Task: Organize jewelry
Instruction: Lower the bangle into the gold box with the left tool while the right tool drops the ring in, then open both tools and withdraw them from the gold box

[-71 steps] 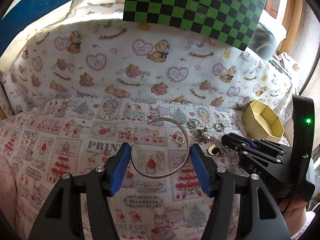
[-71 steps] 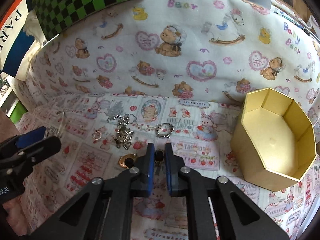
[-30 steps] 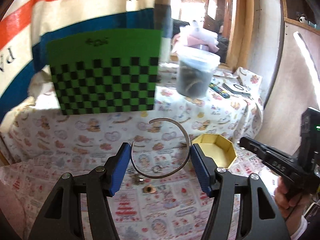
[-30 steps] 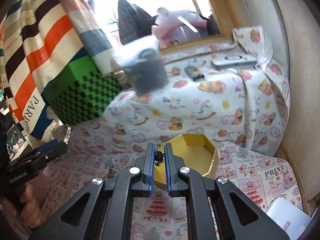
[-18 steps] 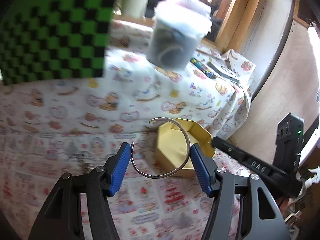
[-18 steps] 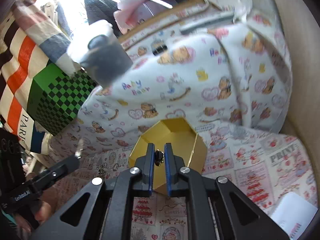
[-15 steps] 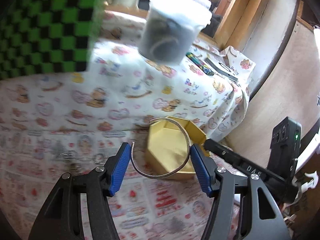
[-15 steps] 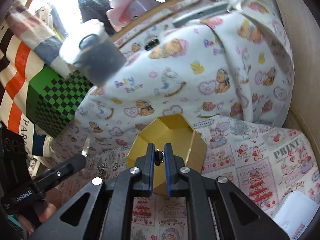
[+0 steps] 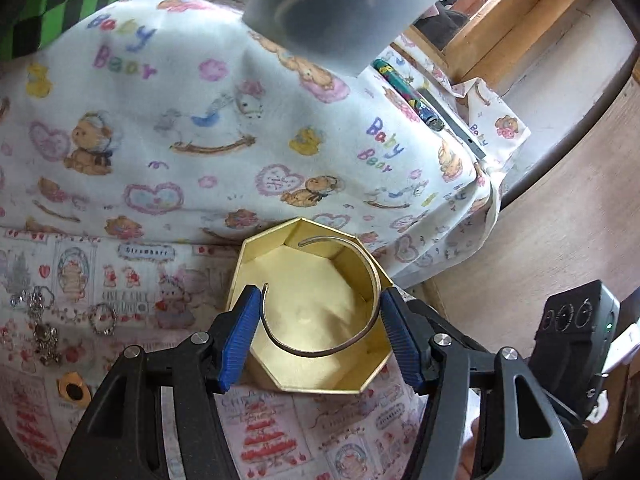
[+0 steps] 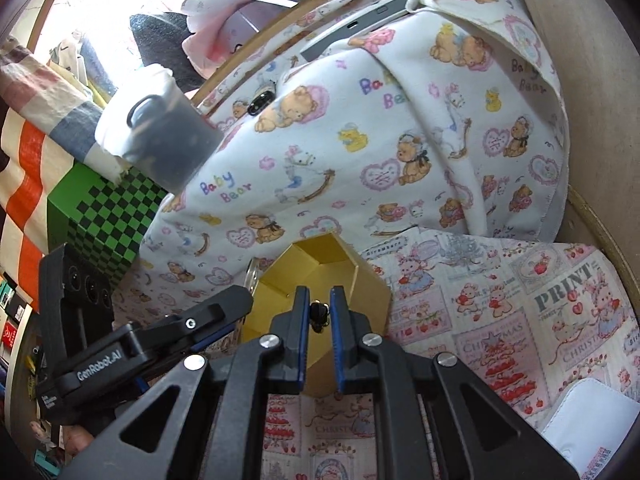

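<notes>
Two pieces over the box, none dropped yet.
Left gripper (image 9: 318, 336) fingers span the open bangle (image 9: 320, 300) above the empty gold octagonal box (image 9: 316, 387); right gripper (image 10: 319, 316) fingers pinch a small dark earring (image 10: 319, 314); loose jewelry (image 9: 44, 320) waits at the surface's left edge.

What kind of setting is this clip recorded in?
Most likely a lived-in home room, not a lab. The work surface is covered in a printed cloth with a teddy-bear blanket draped behind it, a wooden frame stands beyond, and a gold box sits among loose jewelry.
</notes>
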A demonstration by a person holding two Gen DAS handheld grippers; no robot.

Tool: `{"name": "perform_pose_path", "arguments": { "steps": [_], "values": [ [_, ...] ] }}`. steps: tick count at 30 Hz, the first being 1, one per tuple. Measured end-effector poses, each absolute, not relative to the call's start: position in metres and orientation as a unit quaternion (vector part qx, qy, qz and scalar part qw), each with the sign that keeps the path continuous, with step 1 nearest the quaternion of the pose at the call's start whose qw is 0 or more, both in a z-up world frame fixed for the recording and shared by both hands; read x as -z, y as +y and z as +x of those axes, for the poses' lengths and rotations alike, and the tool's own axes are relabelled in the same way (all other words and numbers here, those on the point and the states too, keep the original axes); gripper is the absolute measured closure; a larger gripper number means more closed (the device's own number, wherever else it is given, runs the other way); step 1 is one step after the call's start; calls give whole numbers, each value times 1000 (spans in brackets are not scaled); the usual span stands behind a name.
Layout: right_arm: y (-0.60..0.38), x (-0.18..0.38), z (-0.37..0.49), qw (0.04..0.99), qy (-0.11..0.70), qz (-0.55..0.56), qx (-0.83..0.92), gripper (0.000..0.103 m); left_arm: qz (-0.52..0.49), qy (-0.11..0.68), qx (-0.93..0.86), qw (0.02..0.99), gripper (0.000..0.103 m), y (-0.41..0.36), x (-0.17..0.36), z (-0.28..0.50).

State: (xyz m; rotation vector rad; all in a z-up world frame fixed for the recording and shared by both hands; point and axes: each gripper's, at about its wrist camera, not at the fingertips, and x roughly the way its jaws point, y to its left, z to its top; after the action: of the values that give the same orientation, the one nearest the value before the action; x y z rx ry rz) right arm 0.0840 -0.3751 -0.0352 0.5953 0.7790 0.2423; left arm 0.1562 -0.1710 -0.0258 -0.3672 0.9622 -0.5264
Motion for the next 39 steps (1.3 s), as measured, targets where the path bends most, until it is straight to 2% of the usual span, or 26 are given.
{"name": "perform_pose_path", "arguments": {
  "steps": [7,10,12,14,16,21,25,27,33,36,39],
  "values": [
    [-375,35,83,874,372,290,-120,93,-184,444,241,843,43,-164,28,159],
    [-375,35,82,876,369,288,-118,76,-177,438,244,847,42,-160,26,157],
    [-374,33,81,879,367,284,-115,75,-169,432,248,850,35,-157,22,153],
    [-375,31,80,880,364,284,-113,75,-157,422,257,855,33,-153,15,146],
    [-374,29,79,881,361,284,-114,75,-135,398,257,870,32,-146,4,134],
    [-364,17,73,894,349,256,-116,74,-54,319,200,925,22,-127,-30,100],
    [-349,10,68,905,338,228,-123,69,-12,260,148,954,17,-110,-51,76],
    [-340,8,66,910,334,212,-127,68,-1,258,114,959,11,-103,-53,71],
    [-313,7,63,916,336,169,-141,66,-10,264,93,960,10,-67,-45,59],
    [-304,7,60,922,332,147,-137,60,-30,278,82,957,7,-50,-36,60],
    [-296,9,60,924,332,133,-134,59,-29,303,60,951,7,-39,-25,64]
  ]
}}
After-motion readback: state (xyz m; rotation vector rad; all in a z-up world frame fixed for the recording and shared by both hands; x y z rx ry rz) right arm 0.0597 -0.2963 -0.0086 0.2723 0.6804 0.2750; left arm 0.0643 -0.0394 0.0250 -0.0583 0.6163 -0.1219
